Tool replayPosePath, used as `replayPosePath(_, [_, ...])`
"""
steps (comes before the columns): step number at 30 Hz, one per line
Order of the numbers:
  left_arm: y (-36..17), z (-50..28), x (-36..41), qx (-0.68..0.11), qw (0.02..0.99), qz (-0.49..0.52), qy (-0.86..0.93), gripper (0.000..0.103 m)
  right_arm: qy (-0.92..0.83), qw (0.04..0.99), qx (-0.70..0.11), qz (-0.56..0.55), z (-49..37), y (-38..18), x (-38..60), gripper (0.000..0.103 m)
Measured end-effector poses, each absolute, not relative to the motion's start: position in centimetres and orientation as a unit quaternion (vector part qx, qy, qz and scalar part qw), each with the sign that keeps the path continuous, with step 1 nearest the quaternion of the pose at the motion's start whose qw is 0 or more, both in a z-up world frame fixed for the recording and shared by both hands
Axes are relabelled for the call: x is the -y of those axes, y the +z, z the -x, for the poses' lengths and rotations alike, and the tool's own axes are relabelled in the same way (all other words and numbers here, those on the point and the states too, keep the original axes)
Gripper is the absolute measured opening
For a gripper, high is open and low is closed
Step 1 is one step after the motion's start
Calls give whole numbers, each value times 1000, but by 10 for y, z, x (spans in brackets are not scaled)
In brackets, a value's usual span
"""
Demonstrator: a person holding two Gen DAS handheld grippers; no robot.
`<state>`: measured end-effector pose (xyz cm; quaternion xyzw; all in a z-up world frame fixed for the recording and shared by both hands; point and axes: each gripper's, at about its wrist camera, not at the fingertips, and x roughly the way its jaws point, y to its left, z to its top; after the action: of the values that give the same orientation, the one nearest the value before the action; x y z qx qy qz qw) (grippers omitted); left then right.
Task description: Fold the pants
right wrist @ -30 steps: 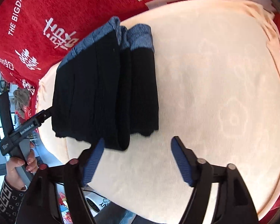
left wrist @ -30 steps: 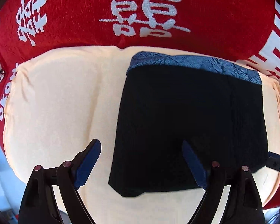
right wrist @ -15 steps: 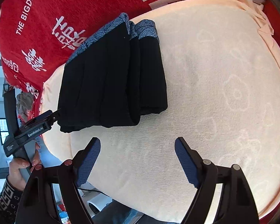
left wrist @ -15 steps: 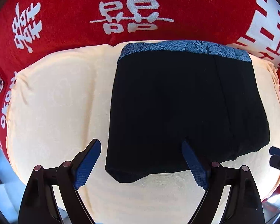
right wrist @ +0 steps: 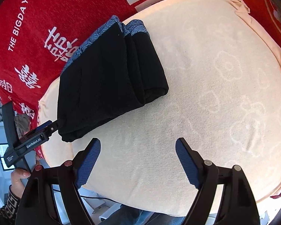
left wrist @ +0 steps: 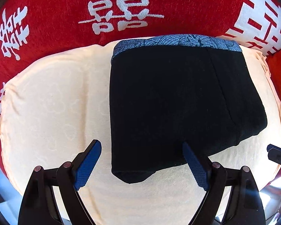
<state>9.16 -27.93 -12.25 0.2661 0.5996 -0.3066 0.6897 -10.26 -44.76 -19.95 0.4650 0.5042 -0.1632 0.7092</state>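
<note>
Left wrist view: black knit pants (left wrist: 168, 103) with a patterned blue-grey waistband lie folded into a thick rectangle at frame centre, on a cream terry-textured cushion (left wrist: 52, 103) against a red cover with woven white characters (left wrist: 46, 18). Left gripper (left wrist: 142, 163) points down, jaws apart, empty. Right gripper (right wrist: 138, 159), angled downward, jaws just widening, holds nothing.

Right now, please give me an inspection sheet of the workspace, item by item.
Surface: cream cushion, faint flower pattern.
Job's things: black pants folded into a compact stack, blue patterned waistband toward the red cloth.
Clutter: nothing seen.
Grippers: left gripper open above the pants' near edge; right gripper open over bare cushion, jaws just widened, nothing between.
Cables: thin dark cable below the cushion edge.
Surroundings: red cloth with white characters.
</note>
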Motion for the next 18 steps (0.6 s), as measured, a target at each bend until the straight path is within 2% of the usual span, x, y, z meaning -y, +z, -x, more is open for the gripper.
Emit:
replayPosePath(13, [-118, -118, 273, -593, 677, -252, -356, 89, -199, 704, -499, -465, 90, -196, 438, 86])
replayPosePath(18, [-119, -147, 267, -605, 667, -190, -391, 89, -174, 717, -492, -461, 77, -194, 451, 87])
